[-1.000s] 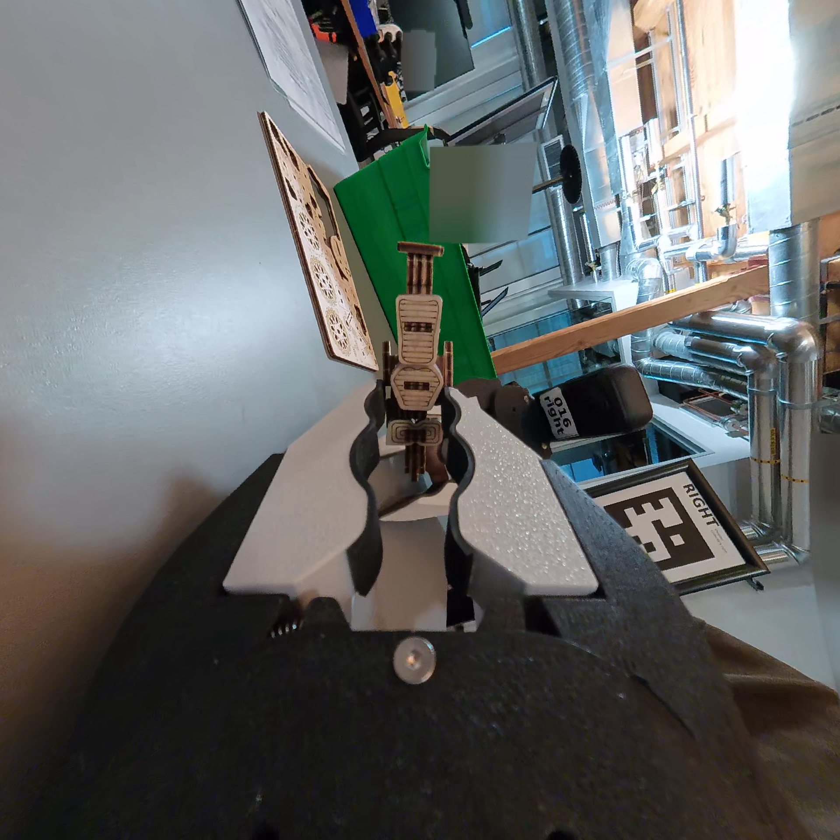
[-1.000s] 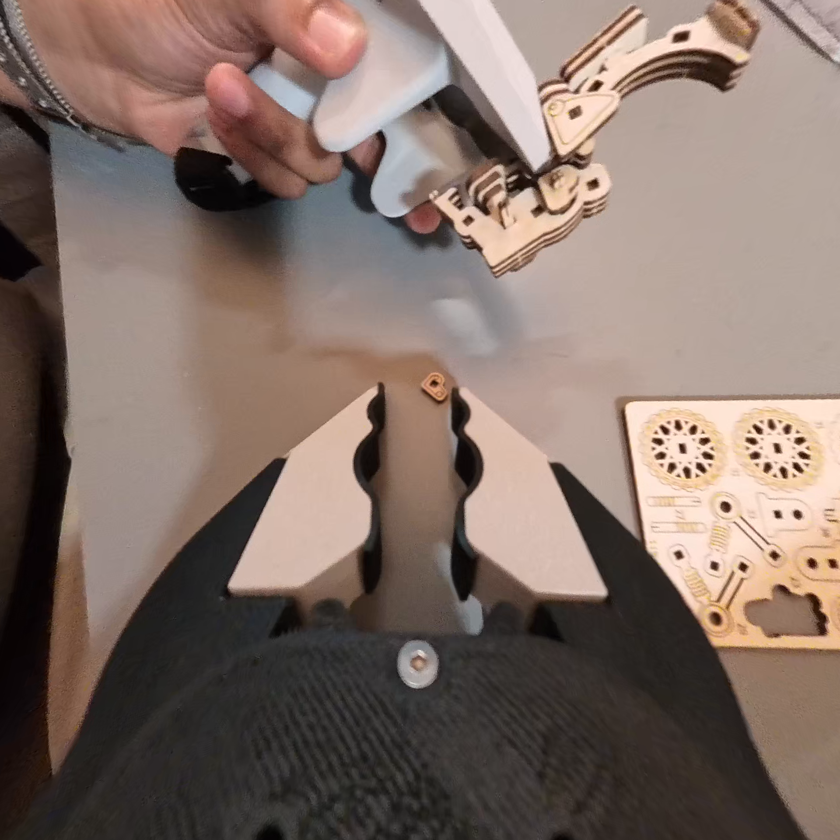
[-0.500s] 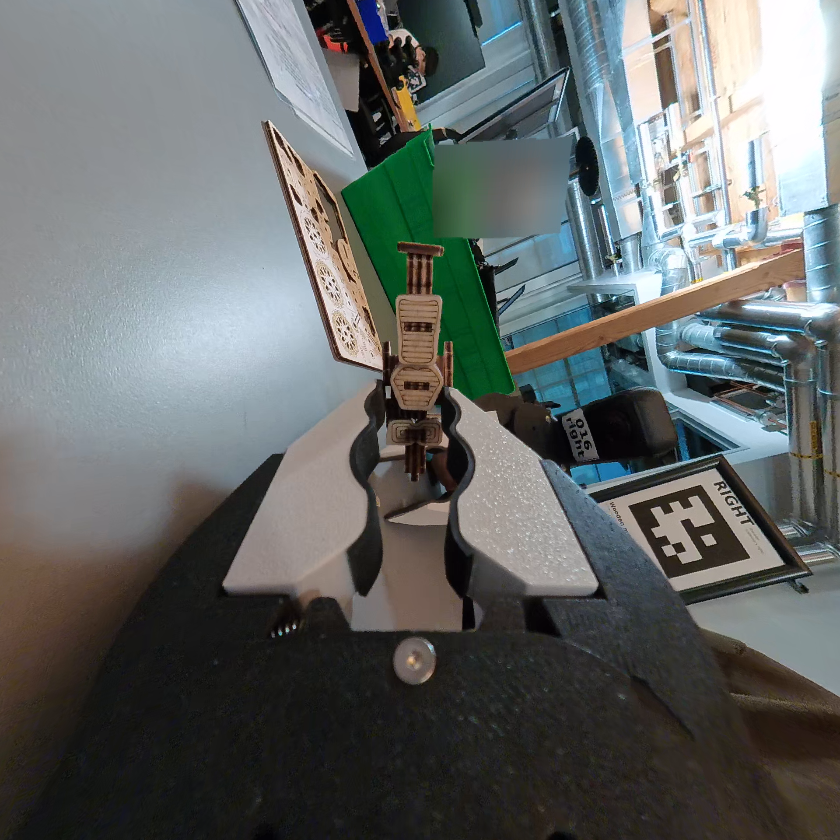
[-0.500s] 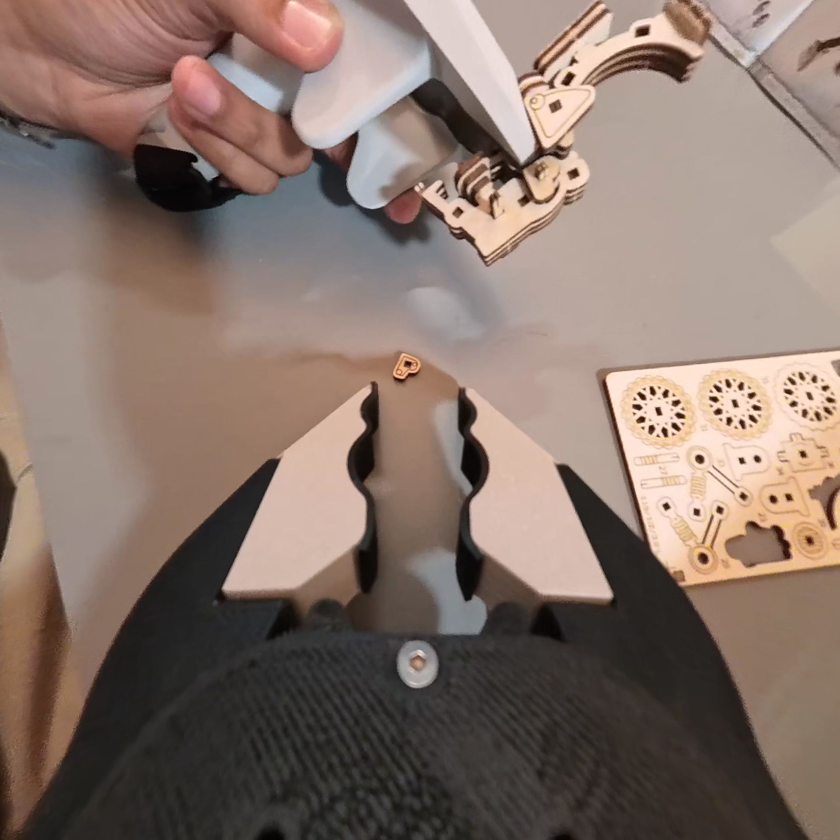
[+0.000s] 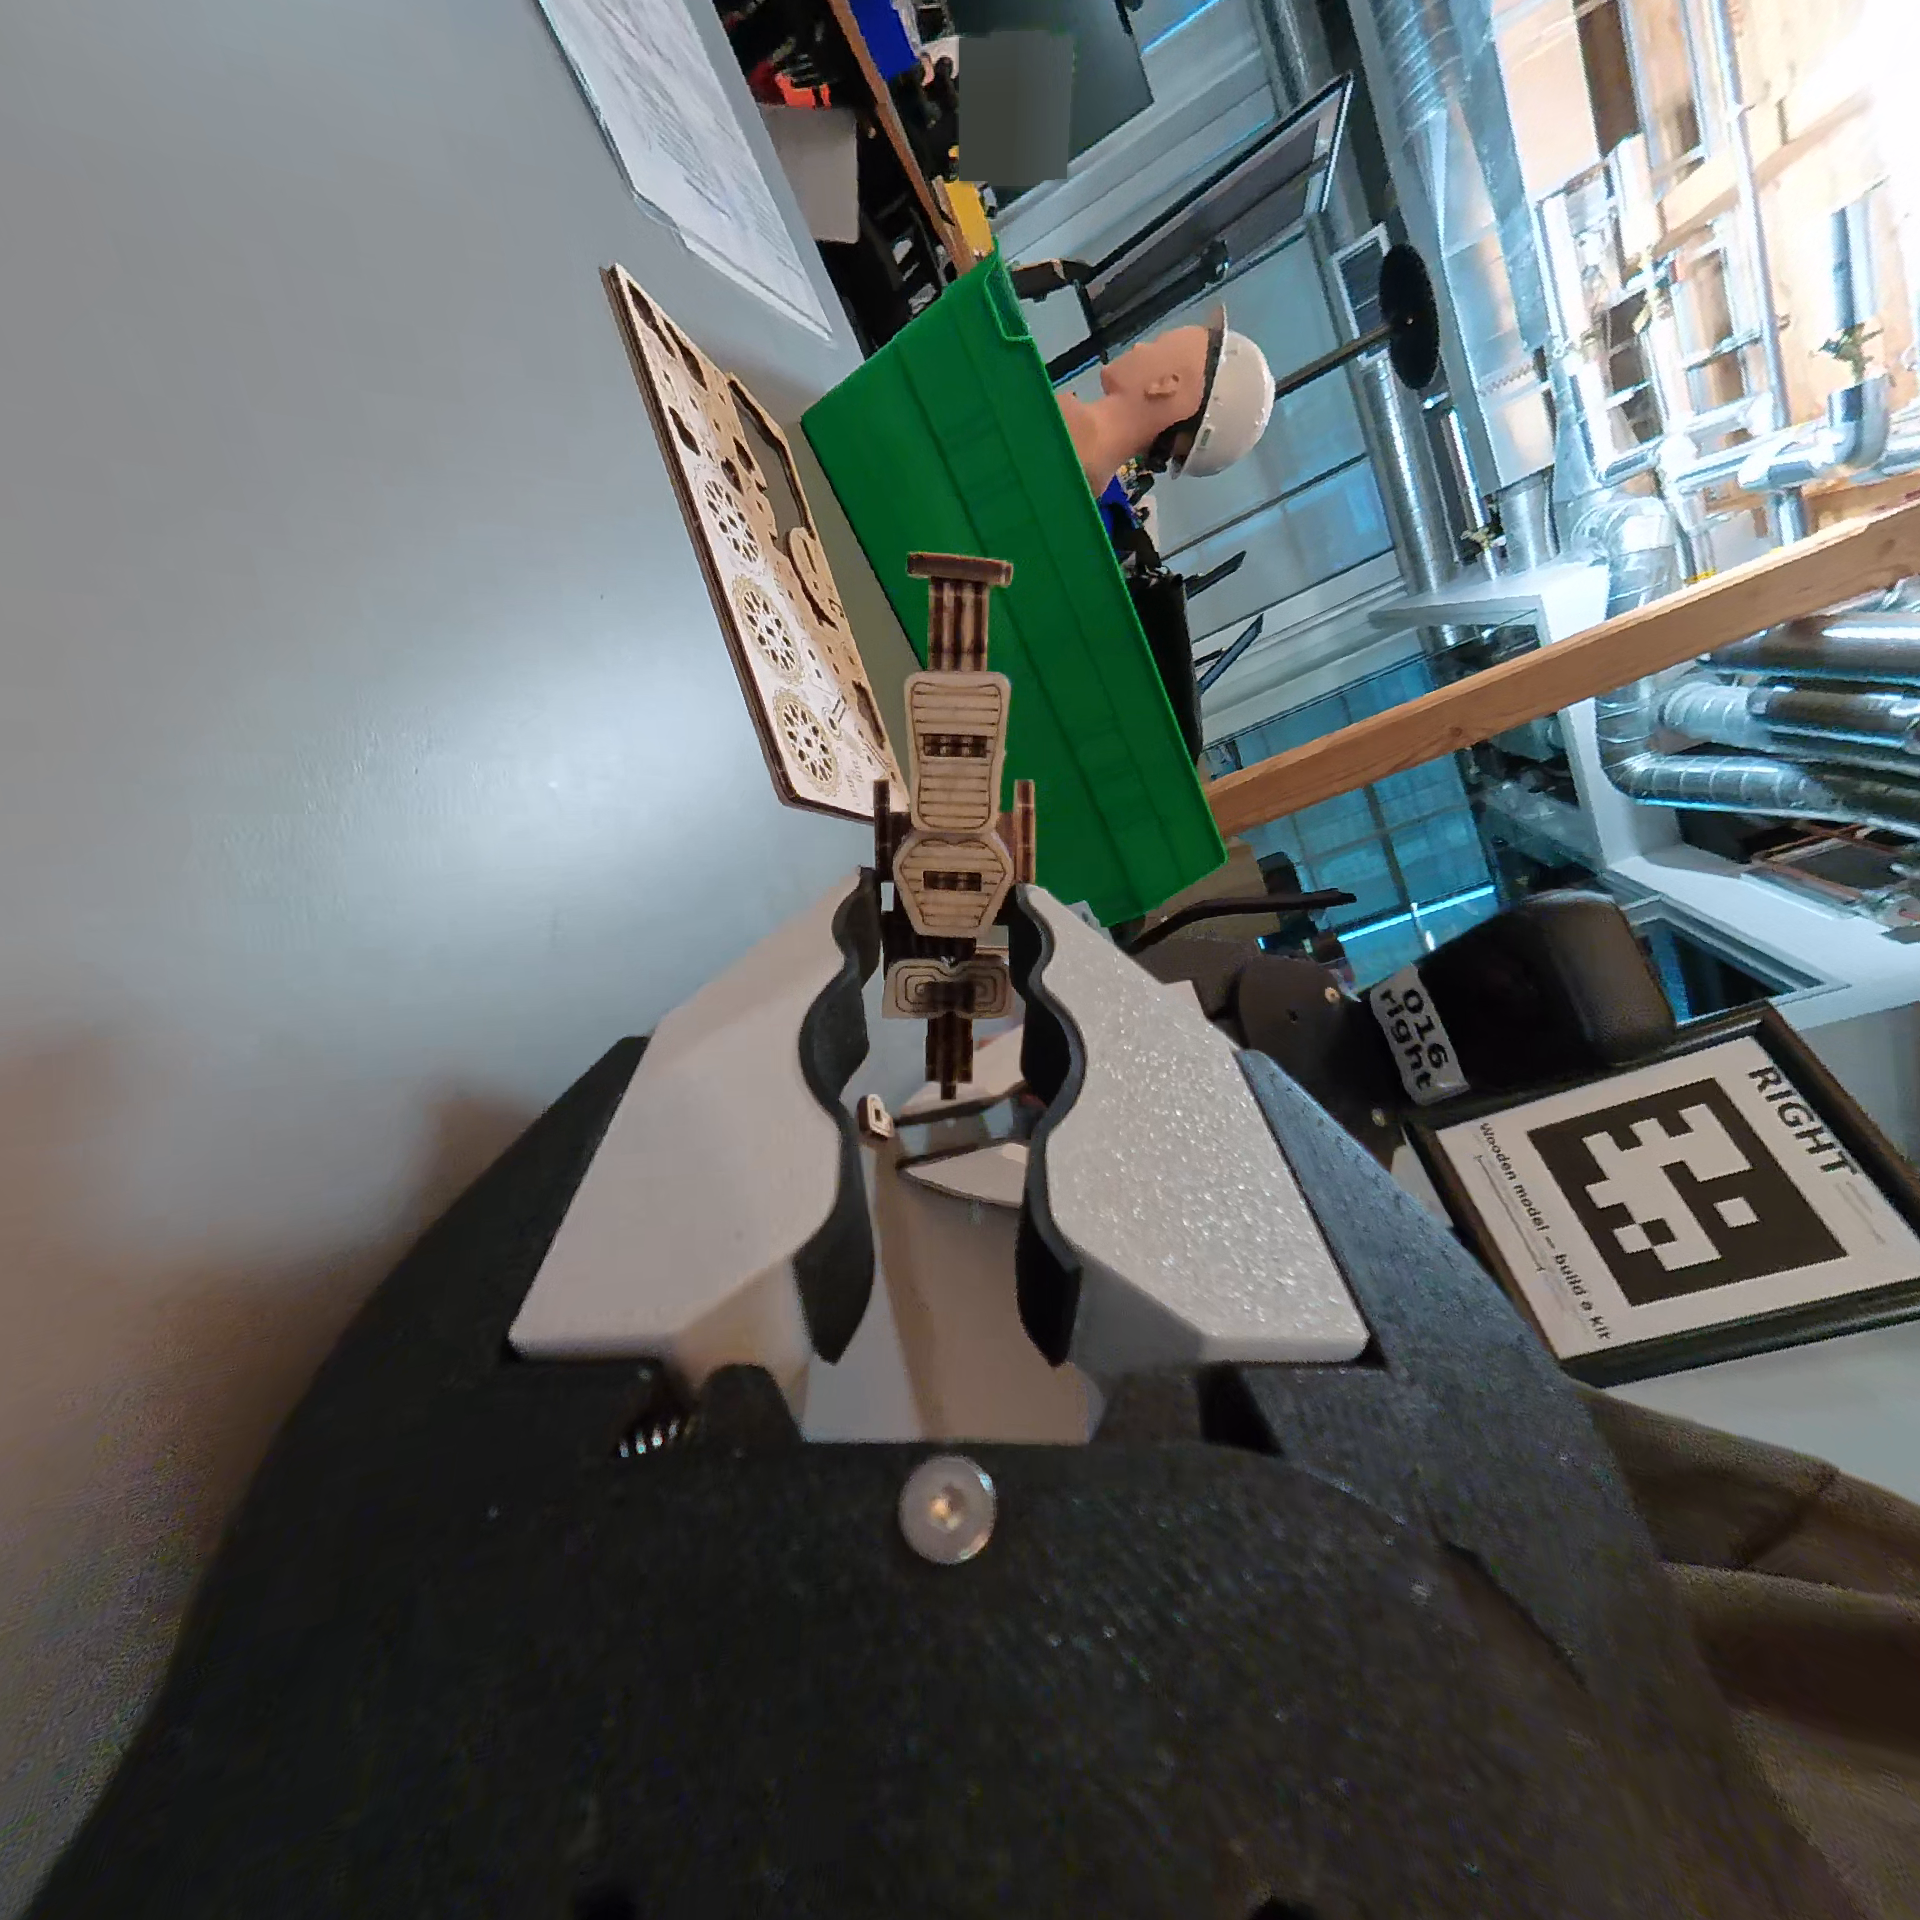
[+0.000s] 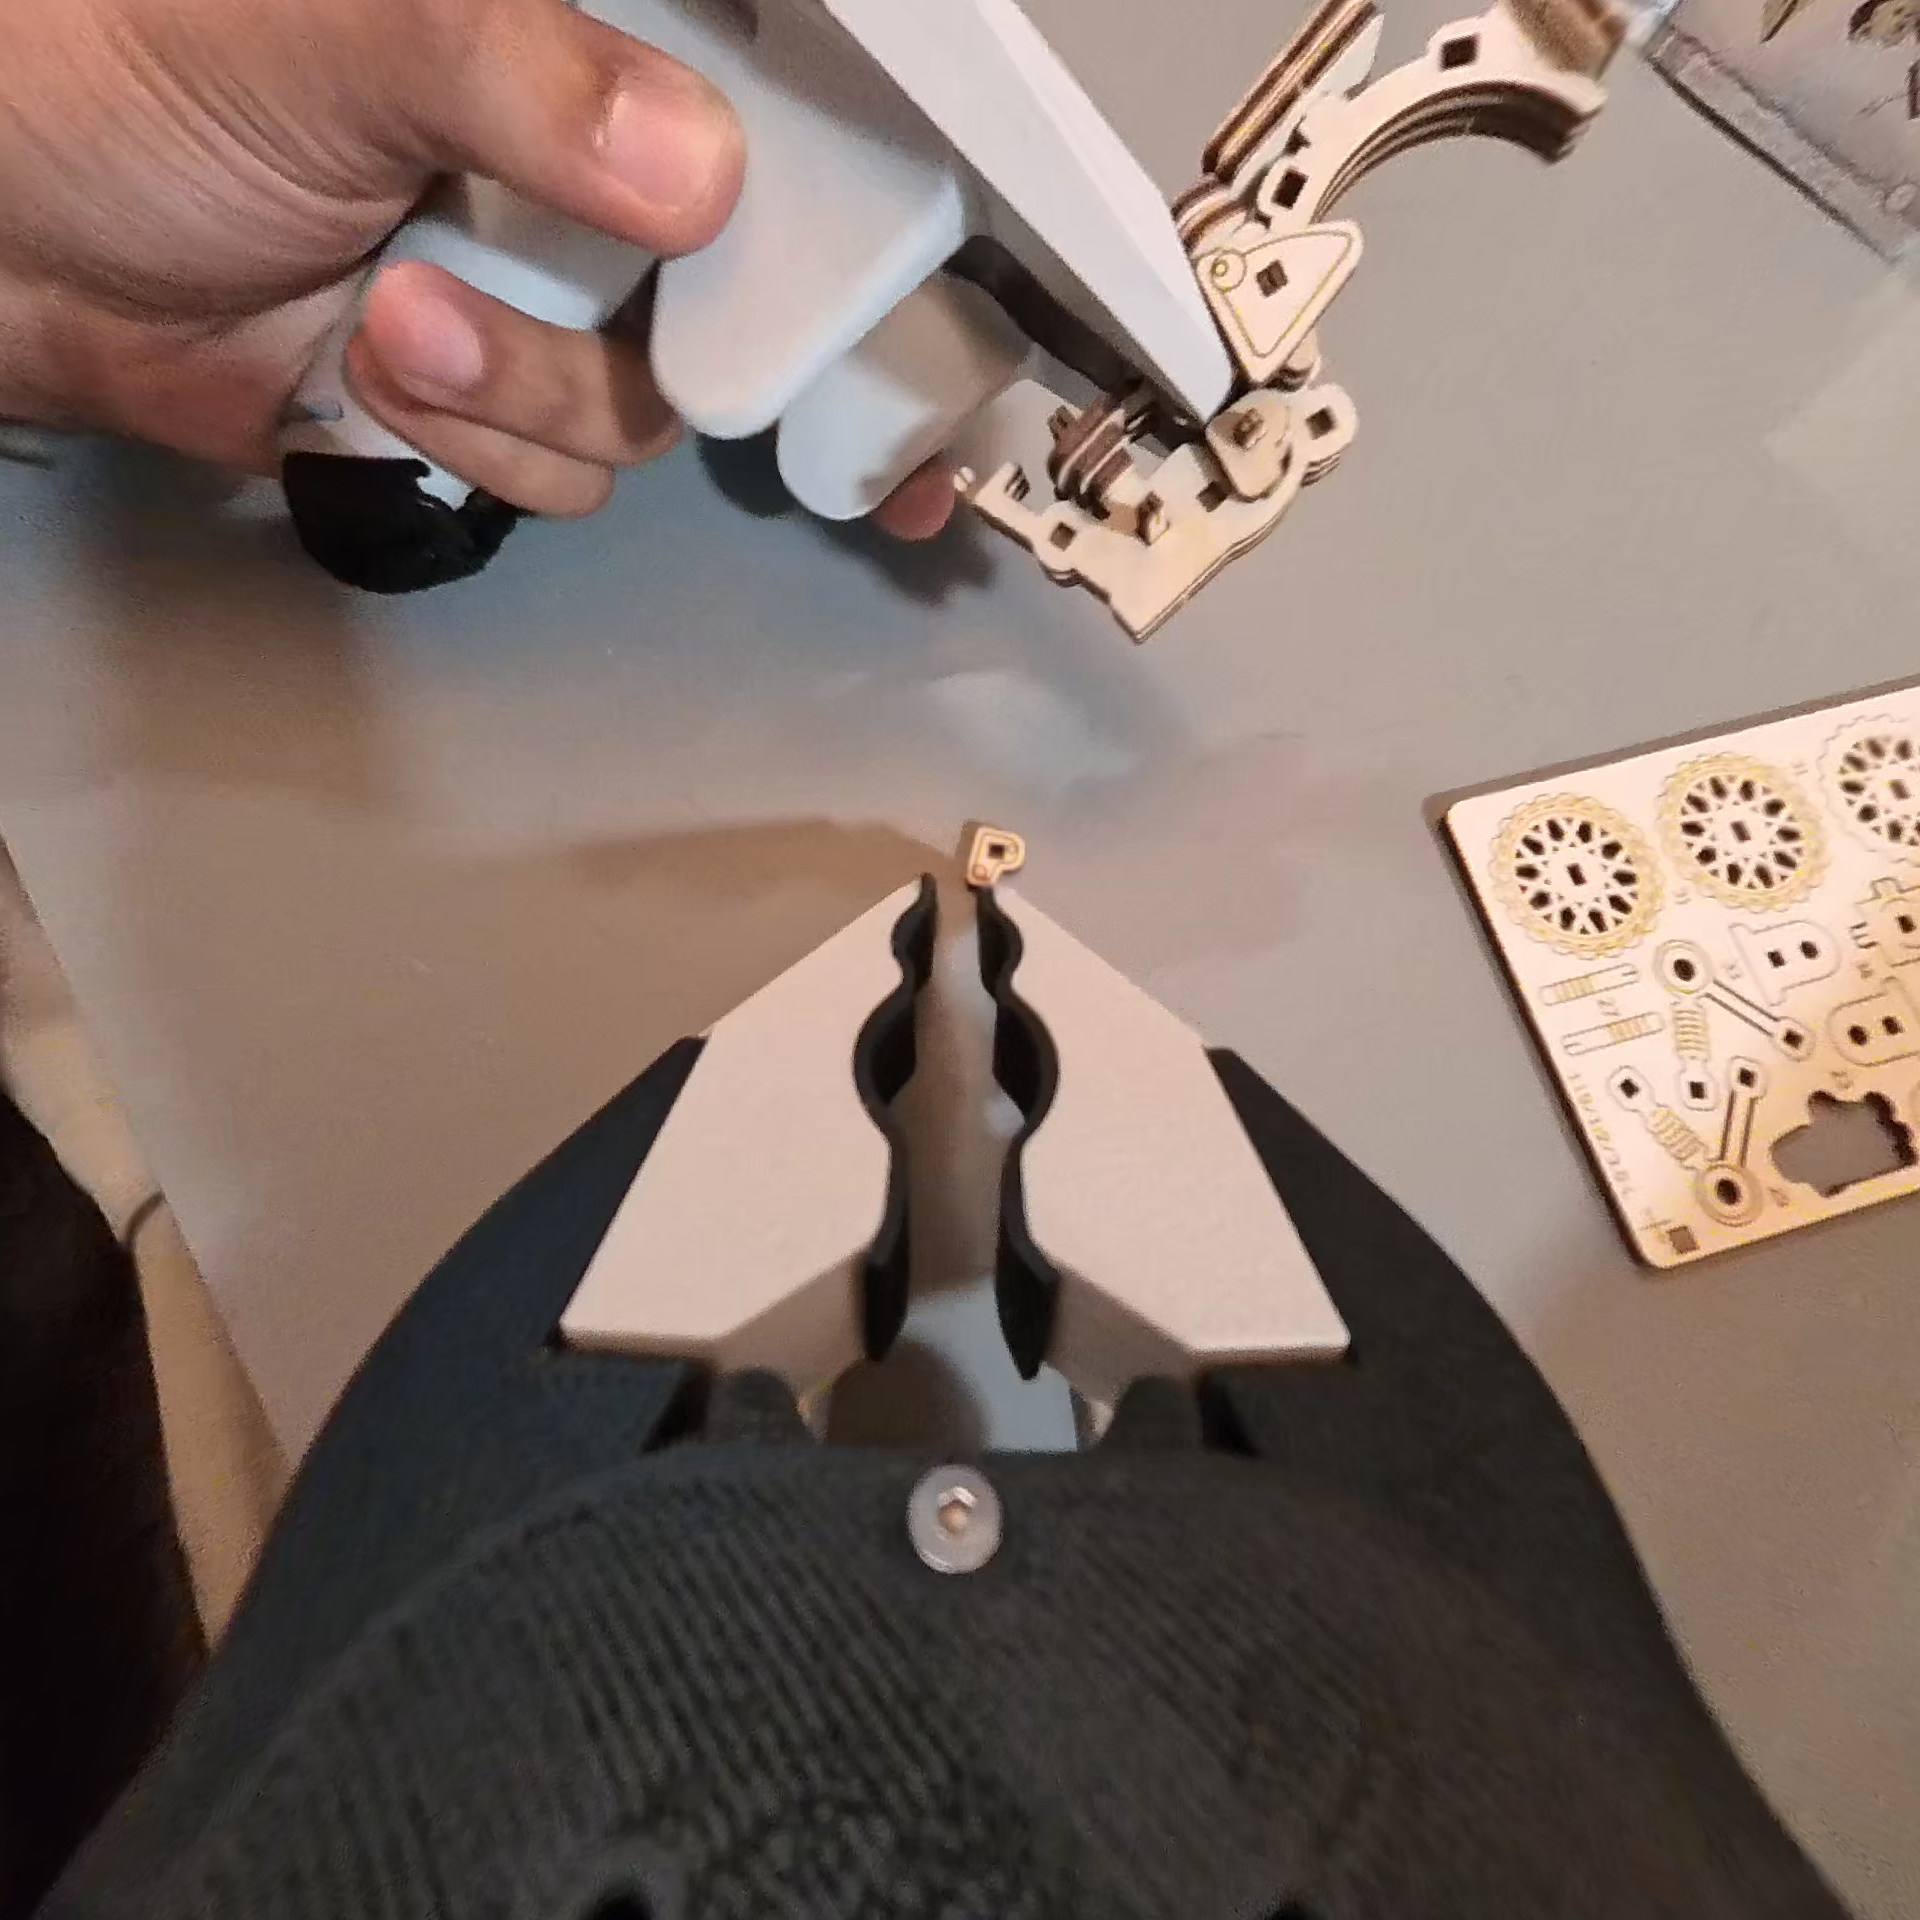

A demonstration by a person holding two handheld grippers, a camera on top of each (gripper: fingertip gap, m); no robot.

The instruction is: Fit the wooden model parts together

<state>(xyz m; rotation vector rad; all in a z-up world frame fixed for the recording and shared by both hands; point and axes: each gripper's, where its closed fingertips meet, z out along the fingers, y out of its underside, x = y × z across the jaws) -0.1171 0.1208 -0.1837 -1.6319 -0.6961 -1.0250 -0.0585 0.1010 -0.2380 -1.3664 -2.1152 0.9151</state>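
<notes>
The small wooden piece lies on the table touching the right gripper's nearly closed, empty tips, slightly right of the gap, while the left gripper clamps the wooden model aloft

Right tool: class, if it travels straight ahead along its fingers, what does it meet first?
Probably the small wooden piece lying on the grey table, just beyond the right tool, slightly right of centre. Depth is unclear.

The right gripper has narrowed its jaws to a thin gap. The small wooden piece now sits just off its right fingertip.
</notes>
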